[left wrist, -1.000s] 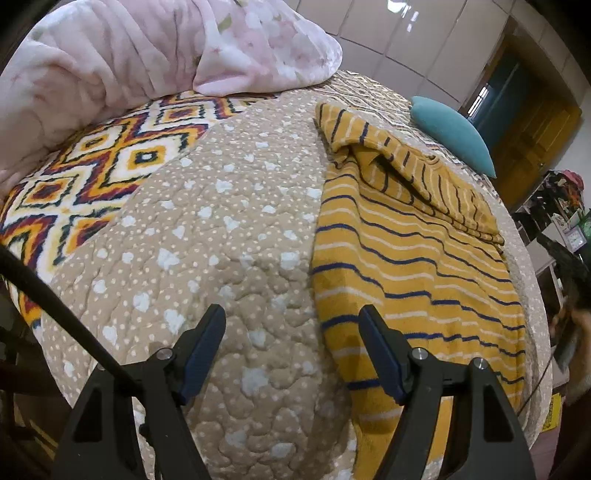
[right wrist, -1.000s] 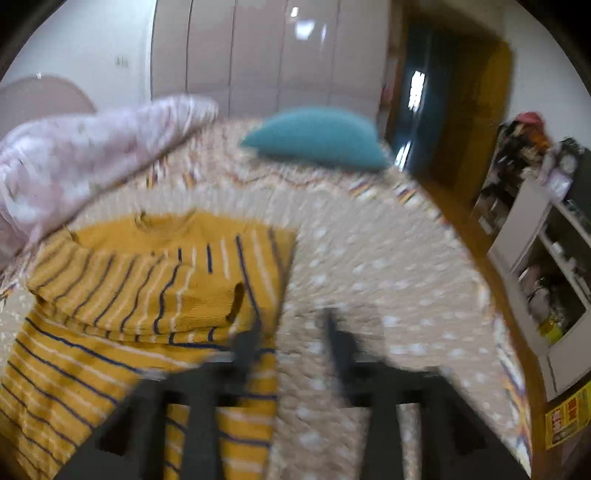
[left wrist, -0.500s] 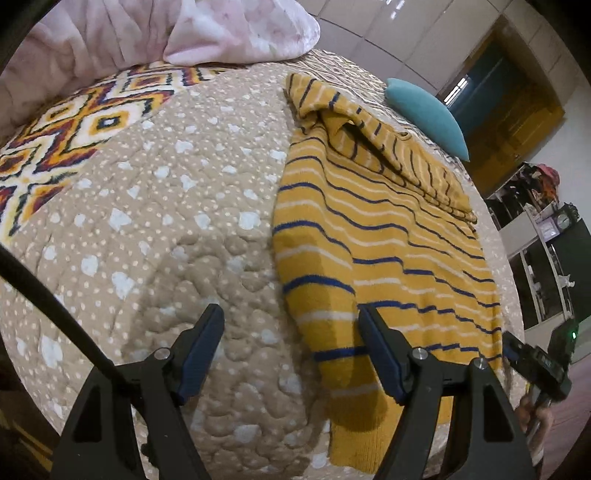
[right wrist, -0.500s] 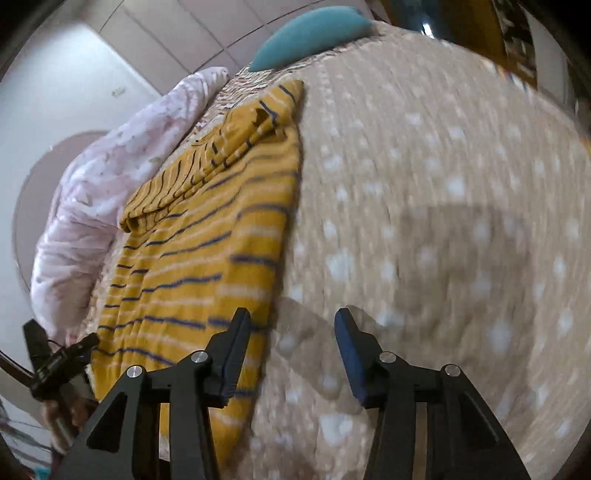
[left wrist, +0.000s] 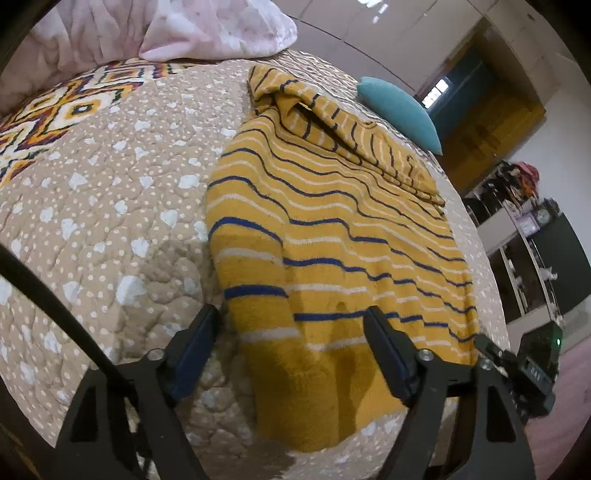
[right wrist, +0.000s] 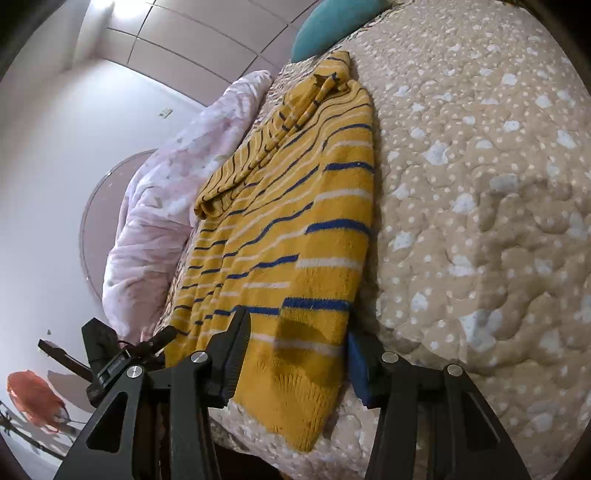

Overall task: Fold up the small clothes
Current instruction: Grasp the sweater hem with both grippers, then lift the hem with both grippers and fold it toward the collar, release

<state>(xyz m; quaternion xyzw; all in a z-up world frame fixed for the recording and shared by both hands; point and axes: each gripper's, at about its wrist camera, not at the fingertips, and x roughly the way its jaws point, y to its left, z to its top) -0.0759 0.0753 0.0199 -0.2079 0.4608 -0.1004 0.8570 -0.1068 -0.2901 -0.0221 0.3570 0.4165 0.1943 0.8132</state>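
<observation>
A yellow sweater with blue and white stripes lies flat on the bed, its sleeves folded across the chest at the far end. My left gripper hovers over the near left hem corner. Its jaws are opening, the cloth lies between them, and the pads do not press it. My right gripper straddles the other hem corner of the sweater at the bed's edge. One finger rests on top of the knit and the other at its side edge, with no pinch showing.
A beige quilted bedspread covers the bed. A pink duvet is heaped at the far side and a teal cushion lies beyond the sweater. Shelves stand off the bed's right. The mattress edge drops away just under both grippers.
The left gripper slid right onto the sweater's hem corner and its jaws widened. The right gripper swung down and rolled to the other hem corner, its jaws narrower than before.
</observation>
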